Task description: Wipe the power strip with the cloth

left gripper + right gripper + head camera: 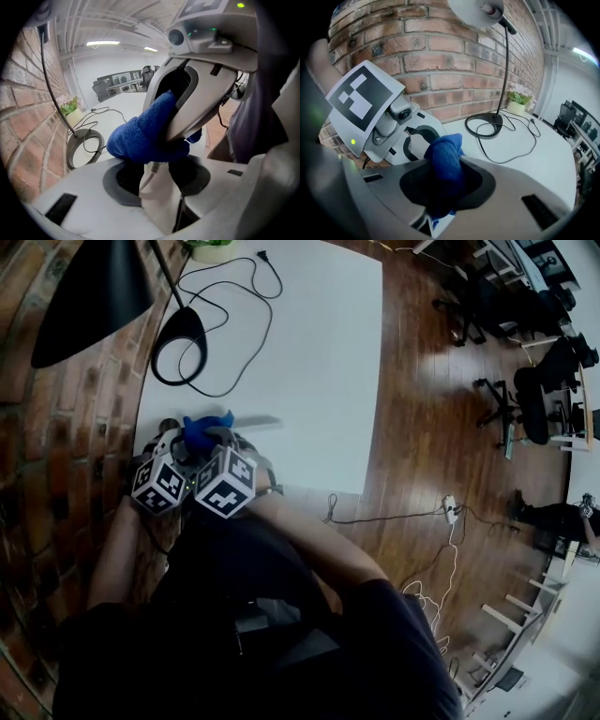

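Two grippers were seen close together at the near left corner of the white table (319, 352), just beside the brick wall (440, 47). The left gripper (157, 176) was closed on the off-white power strip (157, 206), which stood between its jaws at a middling width, pressed from both sides. A ribbed cable collar was seen at the strip's upper end. Right on top of that end, the blue cloth (444, 157) was laid, touching it. The cloth was bunched and clamped in the right gripper (440, 180), whose jaws were drawn narrow around it, with a tuft left poking out past the tips. In the left gripper view, the right gripper was seen coming in from above, tilted over the strip. Farther up the table, well apart from all this, the black desk lamp (89, 282) was stood on its ring base (180, 345), with a black cable (234, 296) looped loosely beside it. A small potted plant (519, 101) was placed at the far end by the wall.
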A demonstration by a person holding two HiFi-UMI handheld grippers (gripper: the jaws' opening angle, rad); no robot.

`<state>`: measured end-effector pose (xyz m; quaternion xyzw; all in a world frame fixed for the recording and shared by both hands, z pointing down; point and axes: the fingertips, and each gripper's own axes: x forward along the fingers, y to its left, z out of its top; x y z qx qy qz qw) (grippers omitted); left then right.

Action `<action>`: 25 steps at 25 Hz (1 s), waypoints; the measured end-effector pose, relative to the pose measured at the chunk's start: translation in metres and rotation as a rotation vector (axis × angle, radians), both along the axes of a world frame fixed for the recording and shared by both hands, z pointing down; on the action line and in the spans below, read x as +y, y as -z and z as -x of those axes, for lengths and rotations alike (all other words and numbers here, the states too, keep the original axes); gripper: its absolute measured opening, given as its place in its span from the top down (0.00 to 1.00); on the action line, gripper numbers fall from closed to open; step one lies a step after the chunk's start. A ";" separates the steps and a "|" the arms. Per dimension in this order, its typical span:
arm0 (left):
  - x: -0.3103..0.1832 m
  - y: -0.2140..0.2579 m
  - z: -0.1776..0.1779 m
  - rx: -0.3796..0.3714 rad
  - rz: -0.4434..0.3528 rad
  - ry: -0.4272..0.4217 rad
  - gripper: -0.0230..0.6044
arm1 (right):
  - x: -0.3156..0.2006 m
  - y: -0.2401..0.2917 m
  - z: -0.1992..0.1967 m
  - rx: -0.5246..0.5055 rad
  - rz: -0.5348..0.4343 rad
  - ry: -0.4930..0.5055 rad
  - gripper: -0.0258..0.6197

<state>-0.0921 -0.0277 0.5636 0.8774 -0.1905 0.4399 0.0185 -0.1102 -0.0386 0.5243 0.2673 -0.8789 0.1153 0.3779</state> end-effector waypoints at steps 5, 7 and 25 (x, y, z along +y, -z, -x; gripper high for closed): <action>-0.001 0.000 -0.001 0.018 0.006 0.002 0.69 | -0.003 0.002 -0.003 -0.026 -0.008 -0.015 0.85; -0.001 0.000 -0.001 0.023 0.007 0.006 0.69 | -0.003 0.002 -0.003 -0.030 0.003 -0.011 0.85; -0.004 0.006 0.000 0.001 -0.002 0.023 0.69 | -0.007 0.000 -0.030 0.011 -0.024 0.037 0.85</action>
